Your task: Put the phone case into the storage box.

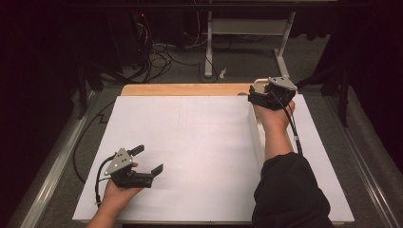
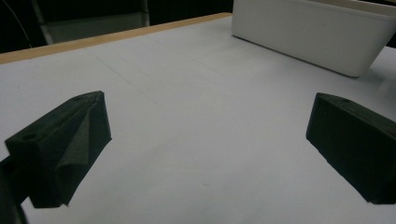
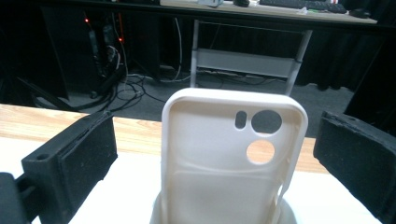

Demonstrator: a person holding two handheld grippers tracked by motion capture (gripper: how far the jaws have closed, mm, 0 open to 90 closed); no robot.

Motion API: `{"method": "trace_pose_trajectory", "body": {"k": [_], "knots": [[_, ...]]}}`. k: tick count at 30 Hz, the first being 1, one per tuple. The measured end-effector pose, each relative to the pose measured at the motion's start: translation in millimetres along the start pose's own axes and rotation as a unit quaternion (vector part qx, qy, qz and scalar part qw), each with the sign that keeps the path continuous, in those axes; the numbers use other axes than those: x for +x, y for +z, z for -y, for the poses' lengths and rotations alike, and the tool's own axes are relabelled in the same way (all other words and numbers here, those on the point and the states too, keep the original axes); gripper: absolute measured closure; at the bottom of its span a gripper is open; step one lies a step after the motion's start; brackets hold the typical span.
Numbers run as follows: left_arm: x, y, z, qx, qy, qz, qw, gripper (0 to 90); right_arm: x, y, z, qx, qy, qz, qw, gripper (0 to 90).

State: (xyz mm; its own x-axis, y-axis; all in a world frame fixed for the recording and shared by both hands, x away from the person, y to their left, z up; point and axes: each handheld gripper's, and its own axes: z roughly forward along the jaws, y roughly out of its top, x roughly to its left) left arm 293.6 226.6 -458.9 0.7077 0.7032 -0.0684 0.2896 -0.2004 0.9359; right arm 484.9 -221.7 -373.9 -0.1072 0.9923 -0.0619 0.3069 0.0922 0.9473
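A cream phone case [image 3: 224,158] stands upright on a round white base [image 3: 159,212], camera cut-outs at its top right. My right gripper [image 3: 217,140] is open, one jaw on each side of the case with a gap to both. From above, the case [image 1: 259,85] sits at the table's far edge by the right gripper [image 1: 254,97]. My left gripper [image 1: 148,159] rests open low over the white board [image 1: 190,142] at the near left. Nothing lies between its black fingers [image 2: 60,149].
A white bin [image 2: 303,32] stands right of centre; its long wall [image 1: 256,133] runs beside my right forearm. The wooden table edge [image 1: 180,89] borders the board's far side. Beyond it are the floor, cables and a desk frame [image 1: 209,47].
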Motion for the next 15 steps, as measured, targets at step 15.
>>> {"method": "trace_pose_trajectory", "body": {"k": [15], "knots": [[-0.1,1.7,0.2,0.008,0.005,-0.003,0.9999,1.3,-14.6,-44.1,8.2,0.003,0.006,-0.031,0.9995,0.1]]}}
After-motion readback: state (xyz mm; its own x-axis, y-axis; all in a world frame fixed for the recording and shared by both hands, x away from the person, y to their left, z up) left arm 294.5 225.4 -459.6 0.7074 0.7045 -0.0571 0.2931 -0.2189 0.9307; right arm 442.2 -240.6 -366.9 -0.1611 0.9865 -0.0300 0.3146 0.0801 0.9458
